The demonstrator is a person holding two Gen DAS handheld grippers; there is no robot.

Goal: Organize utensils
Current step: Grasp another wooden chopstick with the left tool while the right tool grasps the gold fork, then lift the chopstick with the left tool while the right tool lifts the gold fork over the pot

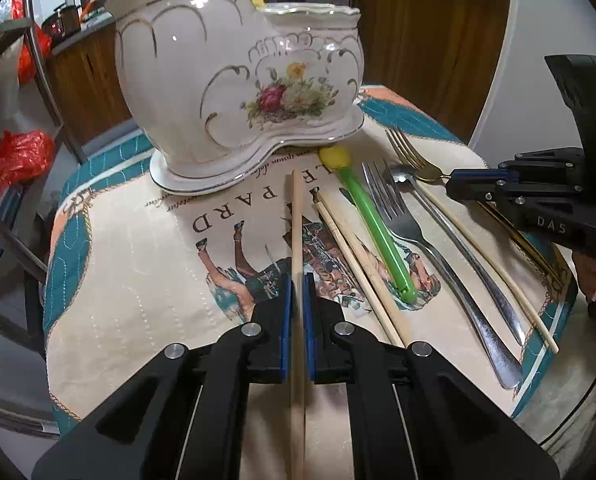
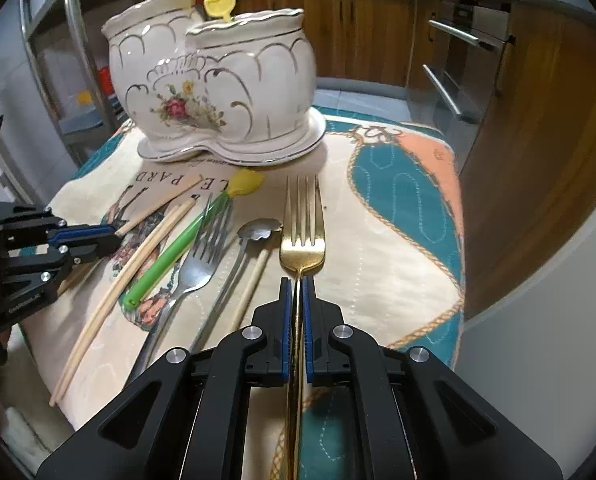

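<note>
A white floral ceramic utensil holder [image 1: 238, 80] [image 2: 218, 80] with two compartments stands at the back of the cloth; a yellow-tipped utensil [image 2: 219, 3] stands in it. My left gripper [image 1: 298, 280] is shut on a wooden chopstick [image 1: 296, 216]; it also shows in the right wrist view [image 2: 114, 236]. My right gripper [image 2: 298, 284] is shut on the handle of a gold fork [image 2: 302, 224]; it also shows in the left wrist view [image 1: 449, 184]. On the cloth lie a chopstick pair [image 1: 353, 256], a green yellow-tipped utensil [image 1: 373, 224], a silver fork [image 1: 417, 240], a silver spoon [image 1: 449, 232] and a single chopstick [image 1: 493, 264].
A printed teal, peach and cream cloth [image 2: 397, 208] covers the round table. Wooden cabinets [image 2: 537, 160] and an oven [image 2: 469, 52] stand to the right. A chair frame [image 1: 38, 80] and red bags [image 1: 14, 156] are at the left.
</note>
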